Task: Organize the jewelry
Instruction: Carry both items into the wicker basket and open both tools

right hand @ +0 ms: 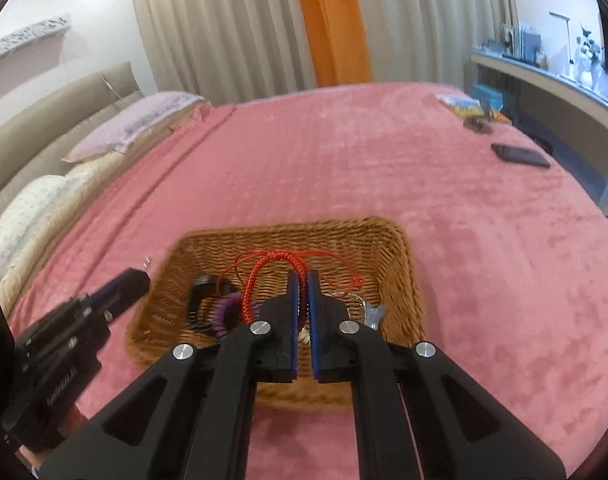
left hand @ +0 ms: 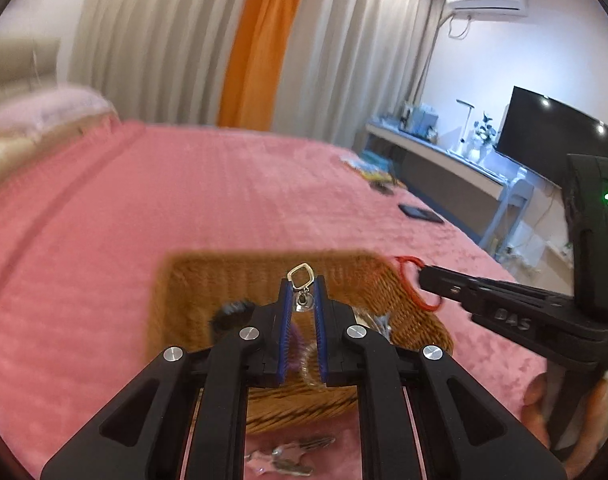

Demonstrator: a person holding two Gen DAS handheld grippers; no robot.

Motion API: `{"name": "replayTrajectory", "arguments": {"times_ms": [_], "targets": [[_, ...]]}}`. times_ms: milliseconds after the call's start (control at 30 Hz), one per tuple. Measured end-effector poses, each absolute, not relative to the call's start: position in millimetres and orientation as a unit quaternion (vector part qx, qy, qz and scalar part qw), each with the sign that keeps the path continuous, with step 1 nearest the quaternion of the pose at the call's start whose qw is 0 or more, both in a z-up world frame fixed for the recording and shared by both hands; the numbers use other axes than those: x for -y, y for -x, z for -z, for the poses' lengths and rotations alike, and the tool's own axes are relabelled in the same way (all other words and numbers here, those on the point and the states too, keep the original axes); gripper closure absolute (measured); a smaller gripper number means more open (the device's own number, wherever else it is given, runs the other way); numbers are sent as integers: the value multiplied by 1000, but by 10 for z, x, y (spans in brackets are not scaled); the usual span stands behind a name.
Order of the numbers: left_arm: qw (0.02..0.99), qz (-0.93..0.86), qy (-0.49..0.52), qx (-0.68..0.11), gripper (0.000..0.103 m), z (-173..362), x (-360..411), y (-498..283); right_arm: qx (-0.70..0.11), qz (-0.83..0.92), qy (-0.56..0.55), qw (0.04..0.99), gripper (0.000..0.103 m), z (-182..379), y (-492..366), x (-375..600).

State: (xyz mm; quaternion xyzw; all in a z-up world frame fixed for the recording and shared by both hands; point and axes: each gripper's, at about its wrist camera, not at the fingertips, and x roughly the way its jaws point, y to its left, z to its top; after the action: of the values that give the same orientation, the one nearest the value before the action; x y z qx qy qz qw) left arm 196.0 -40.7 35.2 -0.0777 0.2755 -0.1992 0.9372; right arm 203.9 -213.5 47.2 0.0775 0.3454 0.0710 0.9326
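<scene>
Left wrist view: we see a bed (left hand: 184, 200) under a plush pink cover with a fine ribbed nap.
Room: pleated grey curtains (left hand: 152, 40) with one orange panel (left hand: 260, 40), a white air conditioner (left hand: 486, 0) high on the wall, a dark TV (left hand: 556, 140) above a long grey shelf (left hand: 444, 152).
Far edge of bed: we make out a flat black phone (right hand: 520, 155) and a colourful booklet (right hand: 460, 104).
Headboard side: soft pillows (right hand: 136, 128) against a padded beige headboard (right hand: 56, 108).
Basket (right hand: 400, 264): rectangular woven wicker, sitting on the cover below both grippers.
Inside basket: a purple coil (right hand: 226, 312), a black piece (right hand: 200, 296), small clear bits.
Left gripper (left hand: 303, 286): blue pads pinch a silver clasp (left hand: 301, 274) over the basket.
Right gripper (right hand: 303, 280): we find it pinching a red braided cord (right hand: 264, 266), which loops over the basket.
Near edge: silvery pieces (left hand: 288, 456) lie on the cover beside the basket.
</scene>
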Motion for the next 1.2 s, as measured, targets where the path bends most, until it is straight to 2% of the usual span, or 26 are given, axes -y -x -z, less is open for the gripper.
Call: {"name": "replayTrajectory", "arguments": {"times_ms": [267,567,600,633,667,733,767,800,900,1200], "targets": [[923,196,89,-320,94,87,447,-2352,-390,-63,-92,914,100,51,-2501,2133],[921,189,72,-334,94,227,494,-2436,-415,-56,-78,905,99,283,-2608,2096],[921,189,73,-333,92,218,489,-2429,-415,-61,-82,904,99,283,-2610,2111],[921,190,73,-332,86,205,483,-2420,-413,-64,-84,905,99,270,-2608,2123],[923,187,71,-328,74,178,470,-2395,-409,-63,-83,906,95,253,-2594,2132],[929,183,73,-314,64,108,436,-2339,-402,-60,-78,910,83,205,-2556,2138],[930,183,74,-311,64,75,422,-2315,-399,-62,-80,911,76,181,-2534,2142],[931,183,76,-306,64,31,395,-2279,-397,-62,-82,912,74,157,-2512,2151],[937,181,81,-288,61,-130,304,-2130,-388,-66,-91,915,74,53,-2401,2179],[949,185,95,-237,61,-595,62,-1464,-339,-73,-67,935,74,-401,-1632,2087]]}}
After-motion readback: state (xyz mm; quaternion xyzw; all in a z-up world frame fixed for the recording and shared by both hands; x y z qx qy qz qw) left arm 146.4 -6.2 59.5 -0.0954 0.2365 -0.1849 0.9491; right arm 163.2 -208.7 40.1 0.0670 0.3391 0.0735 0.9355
